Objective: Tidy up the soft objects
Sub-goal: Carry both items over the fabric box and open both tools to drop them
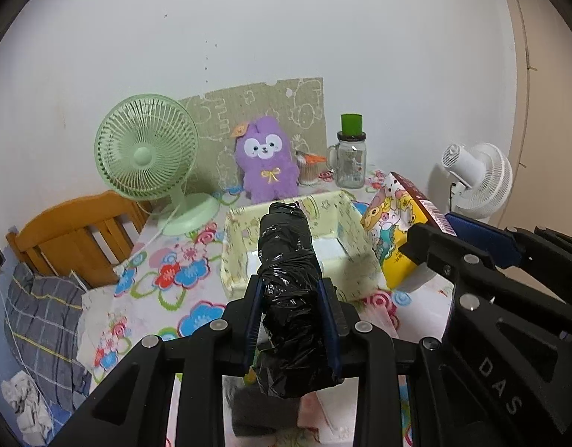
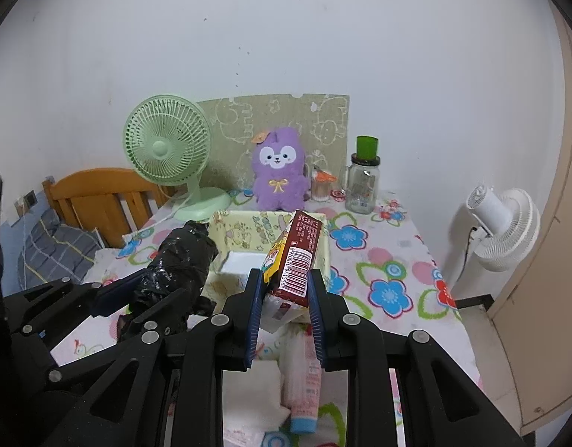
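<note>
My left gripper [image 1: 290,287] is shut on a roll of black plastic bags [image 1: 286,253], held above the flowered tablecloth and pointing at a pale yellow box [image 1: 234,253]. My right gripper [image 2: 286,279] is shut on a cartoon-printed tissue pack [image 2: 299,253] with a brown barcoded end, lifted just in front of the box [image 2: 241,223]. In the right wrist view the left gripper [image 2: 144,290] and the black roll [image 2: 181,260] are on the left. In the left wrist view the right gripper [image 1: 440,225] and the tissue pack [image 1: 390,231] are on the right. A purple plush [image 1: 267,160] sits behind the box.
At the table's back stand a green fan [image 1: 146,152] and a glass jar [image 1: 351,164] with a green lid. A white fan [image 2: 502,227] stands off the right edge, a wooden headboard [image 1: 73,238] at the left. A pink pack [image 2: 304,391] and white tissue [image 2: 248,391] lie below my right gripper.
</note>
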Tool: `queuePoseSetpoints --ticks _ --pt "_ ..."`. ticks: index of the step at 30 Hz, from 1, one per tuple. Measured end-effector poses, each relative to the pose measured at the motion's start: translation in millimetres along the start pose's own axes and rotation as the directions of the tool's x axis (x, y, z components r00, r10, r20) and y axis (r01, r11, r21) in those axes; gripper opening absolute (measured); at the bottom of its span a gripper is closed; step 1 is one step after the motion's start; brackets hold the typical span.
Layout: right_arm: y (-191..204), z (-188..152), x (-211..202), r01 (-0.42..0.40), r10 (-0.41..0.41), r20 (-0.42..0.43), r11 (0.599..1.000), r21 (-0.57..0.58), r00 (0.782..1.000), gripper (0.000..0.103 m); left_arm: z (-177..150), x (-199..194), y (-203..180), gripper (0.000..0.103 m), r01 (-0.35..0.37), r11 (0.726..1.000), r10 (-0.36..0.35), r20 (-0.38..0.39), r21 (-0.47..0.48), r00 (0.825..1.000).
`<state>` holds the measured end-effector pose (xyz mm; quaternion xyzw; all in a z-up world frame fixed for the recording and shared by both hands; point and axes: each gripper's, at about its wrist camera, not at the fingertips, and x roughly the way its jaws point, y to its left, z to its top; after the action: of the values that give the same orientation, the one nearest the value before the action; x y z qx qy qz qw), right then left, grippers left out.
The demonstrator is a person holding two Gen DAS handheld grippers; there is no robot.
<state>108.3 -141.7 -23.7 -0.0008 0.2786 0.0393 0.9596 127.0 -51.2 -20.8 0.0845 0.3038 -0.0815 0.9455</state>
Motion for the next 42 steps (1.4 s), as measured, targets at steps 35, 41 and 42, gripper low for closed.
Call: queuePoseSetpoints --ticks 35,41,42 --pt "-3.3 65.1 142.6 0.019 -0.021 -0.06 0.999 -0.031 0.998 0.027 57.0 141.7 42.0 0.029 -0.047 0.997 0.039 -0.124 -0.062 0.991" --pt "-6.3 61.9 175.3 0.013 -0.015 -0.122 1.0 -0.018 0.992 0.027 52.1 172.6 45.0 0.029 -0.046 0.995 0.029 -0.194 -0.084 0.981" --pt "-5.8 60.8 178.0 0.016 -0.018 -0.127 1.0 -0.019 0.992 0.027 51.0 175.1 45.4 0.029 -0.047 0.995 0.029 -0.197 -0.087 0.98"
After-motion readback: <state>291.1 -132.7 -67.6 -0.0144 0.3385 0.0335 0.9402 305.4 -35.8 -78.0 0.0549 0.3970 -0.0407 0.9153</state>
